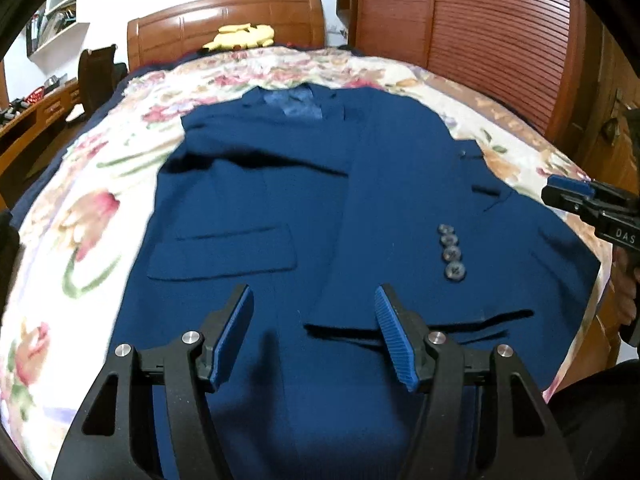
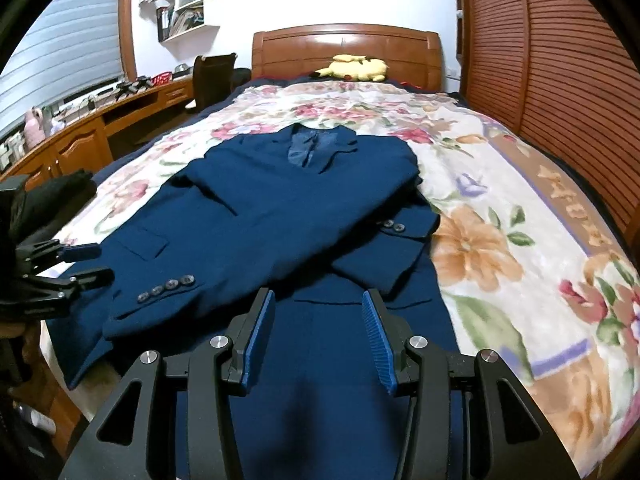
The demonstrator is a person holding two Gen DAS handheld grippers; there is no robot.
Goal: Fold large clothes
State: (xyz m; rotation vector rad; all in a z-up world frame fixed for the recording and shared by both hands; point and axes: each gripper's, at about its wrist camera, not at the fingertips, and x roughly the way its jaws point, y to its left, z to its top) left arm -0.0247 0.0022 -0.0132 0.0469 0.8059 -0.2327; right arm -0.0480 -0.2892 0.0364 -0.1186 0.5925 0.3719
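The blue jacket [image 2: 280, 216] lies flat on the bed [image 2: 500, 240], sleeves crossed over its front. Both the left hand-held gripper [image 1: 314, 334] and the right hand-held gripper [image 2: 318, 340] are spread and hold nothing. A one-layer pinch at the hem may undo the sleeves.

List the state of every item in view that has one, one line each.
left gripper: open, empty, above the jacket hem.
right gripper: open, empty.
blue jacket: front up on the bed, both sleeves folded across the front.
floral blanket: spread flat under the jacket.
yellow plush toy: lying by the headboard.
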